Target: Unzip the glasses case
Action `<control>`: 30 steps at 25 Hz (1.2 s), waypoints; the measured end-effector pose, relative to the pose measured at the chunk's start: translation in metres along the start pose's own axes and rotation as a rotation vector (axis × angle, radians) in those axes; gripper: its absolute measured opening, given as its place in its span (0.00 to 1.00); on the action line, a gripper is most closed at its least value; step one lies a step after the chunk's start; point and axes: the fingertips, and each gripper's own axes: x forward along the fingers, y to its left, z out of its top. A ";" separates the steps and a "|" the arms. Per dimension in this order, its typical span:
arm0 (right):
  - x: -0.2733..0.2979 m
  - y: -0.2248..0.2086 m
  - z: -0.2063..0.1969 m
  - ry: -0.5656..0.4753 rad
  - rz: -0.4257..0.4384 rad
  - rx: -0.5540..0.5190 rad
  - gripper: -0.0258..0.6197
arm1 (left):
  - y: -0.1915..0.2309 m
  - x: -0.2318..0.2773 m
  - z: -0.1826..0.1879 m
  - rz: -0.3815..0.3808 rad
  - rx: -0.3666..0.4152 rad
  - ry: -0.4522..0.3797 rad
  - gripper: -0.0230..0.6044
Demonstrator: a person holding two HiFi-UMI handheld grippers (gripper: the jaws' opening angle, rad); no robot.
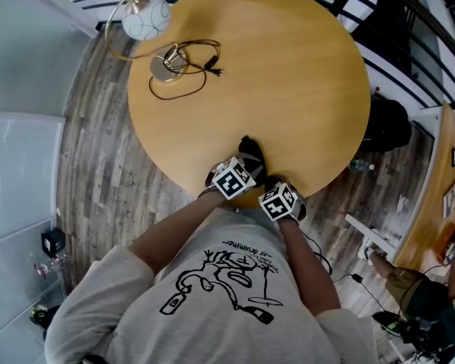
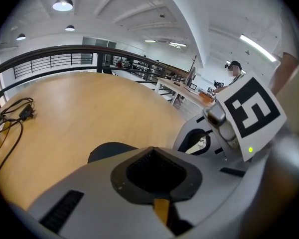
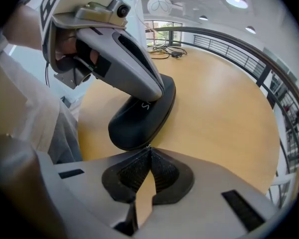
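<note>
The black glasses case [image 1: 252, 155] lies at the near edge of the round wooden table [image 1: 288, 74]. My left gripper [image 1: 246, 164] is shut and rests its tips on top of the case [image 3: 139, 123]; its grey body [image 3: 134, 66] slants down onto the lid. From the left gripper view the case [image 2: 107, 151] shows as a dark hump just beyond the closed jaws of the left gripper [image 2: 152, 149]. My right gripper [image 3: 149, 148] is shut at the near end of the case, with a tiny metal zipper pull [image 3: 148, 146] pinched at its tips. In the head view the right gripper [image 1: 268, 182] sits beside the left.
A lamp with a white globe [image 1: 145, 17] and a tangle of black cable [image 1: 186, 63] sit at the table's far left. A dark railing [image 3: 249, 54] runs behind the table. Another person [image 1: 409, 287] is at the lower right, on the wood-plank floor [image 1: 98, 173].
</note>
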 end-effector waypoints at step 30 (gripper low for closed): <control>-0.005 0.006 0.009 -0.002 0.057 -0.083 0.08 | -0.012 -0.013 -0.021 -0.041 -0.030 0.008 0.05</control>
